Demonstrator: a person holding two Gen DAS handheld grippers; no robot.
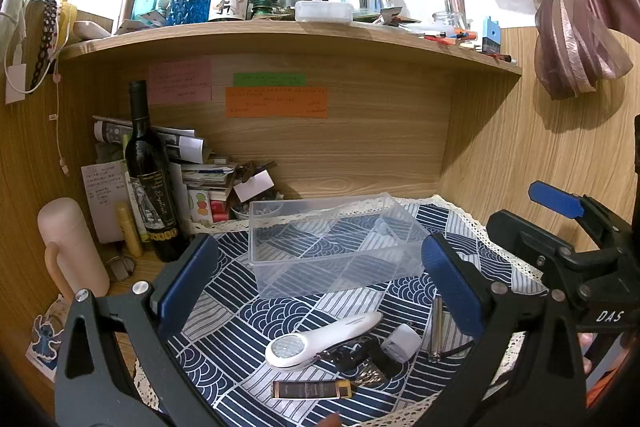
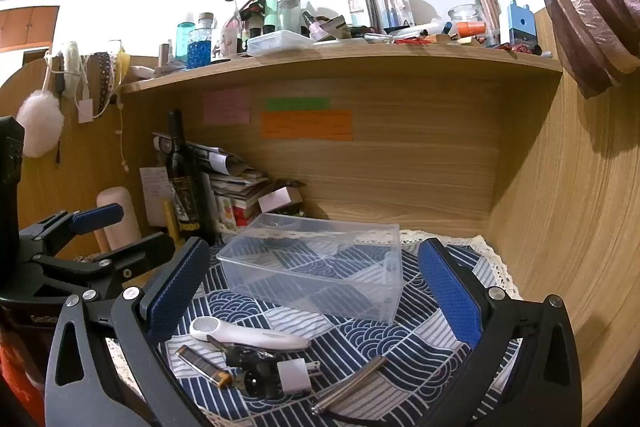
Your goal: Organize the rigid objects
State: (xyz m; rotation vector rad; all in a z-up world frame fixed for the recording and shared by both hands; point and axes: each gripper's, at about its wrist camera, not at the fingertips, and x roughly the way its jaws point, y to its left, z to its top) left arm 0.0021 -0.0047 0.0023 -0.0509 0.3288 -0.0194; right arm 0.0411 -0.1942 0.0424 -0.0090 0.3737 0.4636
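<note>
Far left of the worktop: pink flask [image 1: 70, 247] upright, beside it a dark wine bottle [image 1: 150, 179] also upright, with a stack of papers and booklets [image 1: 192, 163] piled behind against the wooden back panel. Pink, green and orange notes [image 1: 276, 103] stuck on that panel. Shelf [image 1: 280, 35] above is crowded with bottles and jars.

Left gripper [image 1: 320, 283]: jaws wide apart, holding nothing, blue pads facing each other over the patterned blue-and-white cloth [image 1: 224, 311]. It hovers above the cloth, touching no item.

Centre of cloth: clear plastic box [image 1: 332, 247], open top, nothing visible inside. It sits toward the back of the cloth, well apart from the loose items.

Loose items lie in a cluster on the near part of the cloth, in front of the box. From left in the left wrist view: white handheld device with round grid head [image 1: 320, 341]; below it a dark rectangular lighter-like piece with gold end [image 1: 312, 389]; a black object with keys [image 1: 360, 363], partly under the white device, form unclear; white plug adapter [image 1: 402, 342] touching the black object; metal rod [image 1: 436, 331] just right of the adapter.

Right gripper [image 2: 316, 287]: jaws likewise wide apart, gripping nothing, above the same cluster. Box lies between its pads in the right wrist view.

Right edge: wooden side wall, mauve curtain [image 1: 576, 39] hanging at top.
</note>
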